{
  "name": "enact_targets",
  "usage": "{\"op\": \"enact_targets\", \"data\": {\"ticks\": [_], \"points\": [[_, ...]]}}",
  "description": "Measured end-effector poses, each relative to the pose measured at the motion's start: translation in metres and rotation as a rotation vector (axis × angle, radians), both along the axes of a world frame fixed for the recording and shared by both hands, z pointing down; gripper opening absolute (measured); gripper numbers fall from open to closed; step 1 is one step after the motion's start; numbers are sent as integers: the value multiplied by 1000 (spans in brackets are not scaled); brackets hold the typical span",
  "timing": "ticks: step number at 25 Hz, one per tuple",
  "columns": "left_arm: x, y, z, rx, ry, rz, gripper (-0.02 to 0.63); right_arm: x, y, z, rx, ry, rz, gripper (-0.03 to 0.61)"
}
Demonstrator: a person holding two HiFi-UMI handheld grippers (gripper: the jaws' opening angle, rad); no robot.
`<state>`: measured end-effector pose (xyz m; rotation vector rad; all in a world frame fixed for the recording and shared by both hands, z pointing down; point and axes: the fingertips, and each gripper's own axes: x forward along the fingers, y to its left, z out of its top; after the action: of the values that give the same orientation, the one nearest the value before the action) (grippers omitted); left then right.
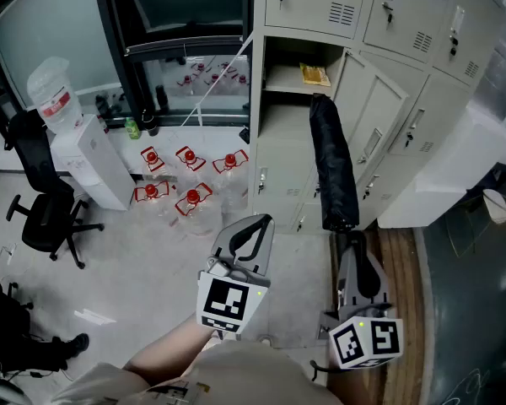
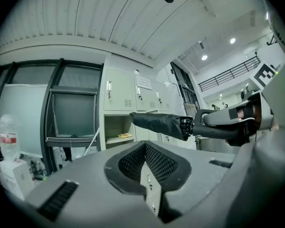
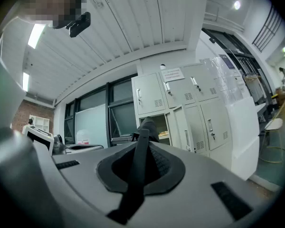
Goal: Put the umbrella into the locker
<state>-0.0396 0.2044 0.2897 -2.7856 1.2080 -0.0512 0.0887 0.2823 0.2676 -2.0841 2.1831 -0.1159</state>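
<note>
A folded black umbrella (image 1: 331,163) stands nearly upright in front of the grey lockers, its top end just below the shelf of the open locker (image 1: 280,99). My right gripper (image 1: 352,236) is shut on its lower end. In the right gripper view the dark shaft (image 3: 140,165) runs between the jaws toward the open locker (image 3: 162,127). My left gripper (image 1: 264,220) hangs to the left of the umbrella, shut and holding nothing. From the left gripper view the umbrella (image 2: 159,122) lies level, pointing at the open locker (image 2: 115,127).
A yellow item (image 1: 314,74) lies on the open locker's shelf, and its door (image 1: 373,121) swings out to the right. Several red-capped water jugs (image 1: 185,184) stand on the floor at left, near a water dispenser (image 1: 88,154) and an office chair (image 1: 38,201).
</note>
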Motion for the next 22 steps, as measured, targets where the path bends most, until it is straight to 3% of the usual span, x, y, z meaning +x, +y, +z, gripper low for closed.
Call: {"op": "enact_targets", "data": {"ticks": [10, 22], "points": [[2, 8, 6, -11, -21, 3, 8, 6, 8, 0, 13, -63, -13, 12], [24, 17, 9, -7, -37, 4, 8, 25, 15, 6, -12, -51, -24, 12]]}}
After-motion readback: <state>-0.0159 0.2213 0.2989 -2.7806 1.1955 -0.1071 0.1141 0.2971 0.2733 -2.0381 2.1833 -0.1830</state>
